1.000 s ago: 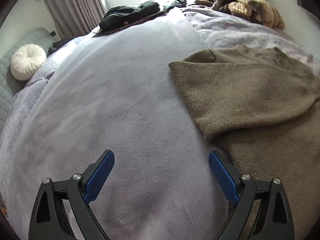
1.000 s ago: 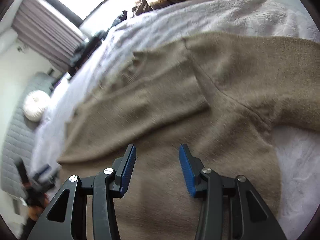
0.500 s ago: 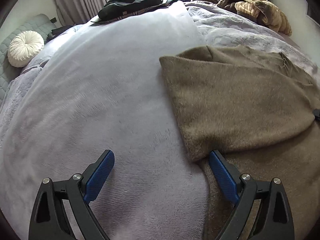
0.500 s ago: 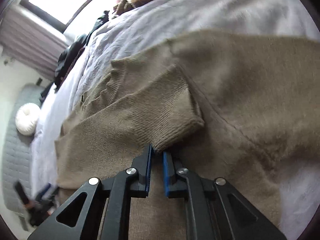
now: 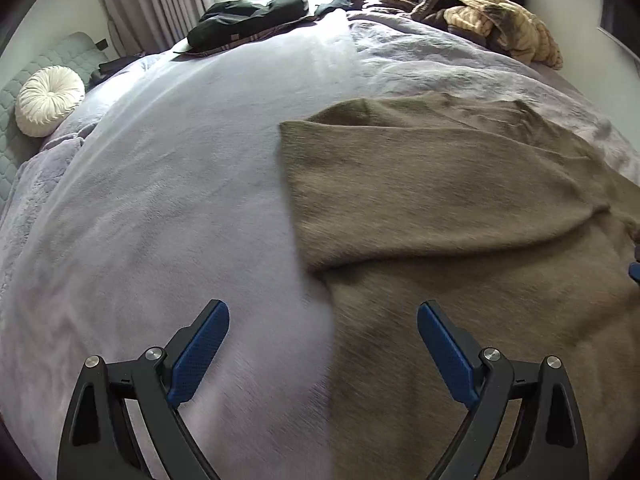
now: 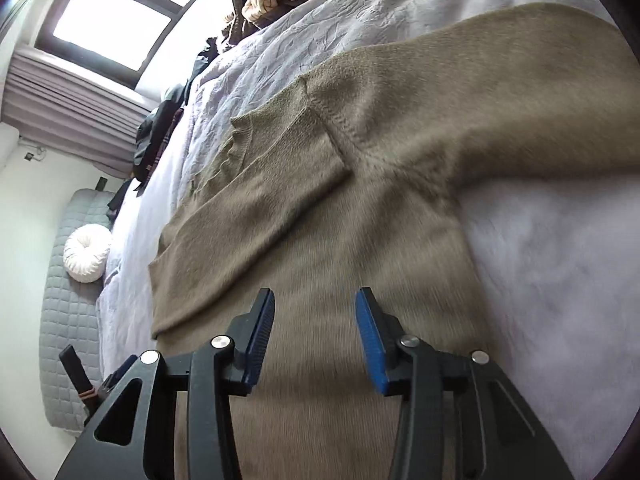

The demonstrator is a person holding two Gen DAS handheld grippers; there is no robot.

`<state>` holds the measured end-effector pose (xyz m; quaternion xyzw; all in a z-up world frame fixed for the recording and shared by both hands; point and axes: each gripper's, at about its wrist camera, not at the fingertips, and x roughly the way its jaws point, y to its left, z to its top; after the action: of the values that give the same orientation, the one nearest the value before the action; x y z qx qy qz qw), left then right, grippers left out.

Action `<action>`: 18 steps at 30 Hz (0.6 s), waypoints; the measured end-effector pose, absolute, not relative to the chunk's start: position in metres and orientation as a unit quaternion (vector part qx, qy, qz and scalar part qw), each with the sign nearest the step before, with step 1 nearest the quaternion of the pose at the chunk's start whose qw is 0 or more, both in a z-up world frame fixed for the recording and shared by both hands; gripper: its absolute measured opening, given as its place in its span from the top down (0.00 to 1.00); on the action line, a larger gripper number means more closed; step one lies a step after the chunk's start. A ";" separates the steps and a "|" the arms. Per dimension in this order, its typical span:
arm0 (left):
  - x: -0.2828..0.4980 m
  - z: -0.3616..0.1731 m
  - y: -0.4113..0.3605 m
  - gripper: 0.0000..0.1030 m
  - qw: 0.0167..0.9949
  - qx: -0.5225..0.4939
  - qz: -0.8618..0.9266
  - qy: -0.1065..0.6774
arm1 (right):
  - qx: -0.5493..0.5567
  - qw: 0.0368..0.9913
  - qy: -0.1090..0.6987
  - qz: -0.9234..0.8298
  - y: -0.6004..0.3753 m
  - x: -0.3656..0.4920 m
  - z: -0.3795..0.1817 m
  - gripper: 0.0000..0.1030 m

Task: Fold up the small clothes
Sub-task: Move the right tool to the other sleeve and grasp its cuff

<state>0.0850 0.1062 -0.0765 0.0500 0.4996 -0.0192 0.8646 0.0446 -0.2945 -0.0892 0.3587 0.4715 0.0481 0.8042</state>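
Observation:
An olive-brown knit sweater [image 5: 460,208] lies flat on the lilac bed cover [image 5: 168,200]. Its left sleeve [image 6: 256,216] is folded across the chest, the cuff ending near the right armpit. The right sleeve [image 6: 500,92] stretches out sideways. My left gripper [image 5: 322,344] is open and empty, straddling the sweater's left side edge just above the cover. My right gripper [image 6: 316,332] is open and empty over the sweater's body, below the folded sleeve.
A dark garment pile [image 5: 248,16] and a striped tan pile [image 5: 496,20] lie at the far end of the bed. A round white cushion [image 5: 48,100] sits at the grey headboard on the left. Lilac cover lies left of the sweater.
My right gripper, shut at the sleeve cuff half a second ago, has opened and drawn back; the sleeve lies folded across the chest. My left gripper has moved right onto the sweater's edge.

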 end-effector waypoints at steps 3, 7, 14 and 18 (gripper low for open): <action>0.068 -0.069 0.087 0.07 0.864 0.054 -0.035 0.499 | 0.367 0.803 0.467 0.054 -0.297 0.024 -0.085 0.50; 0.049 -0.059 0.062 0.07 0.866 0.057 -0.059 0.493 | 0.370 0.805 0.460 0.060 -0.302 -0.002 -0.079 0.48; 0.027 -0.040 0.030 0.07 0.870 0.063 -0.077 0.482 | 0.383 0.810 0.440 0.058 -0.326 -0.038 -0.071 0.48; 0.019 -0.026 0.014 0.07 0.872 0.062 -0.088 0.478 | 0.387 0.816 0.427 0.052 -0.345 -0.053 -0.064 0.47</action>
<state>0.0189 0.0137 -0.0260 0.0621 0.4778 -0.0879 0.8719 -0.0529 -0.3450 -0.0642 0.3869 0.4265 0.0521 0.8159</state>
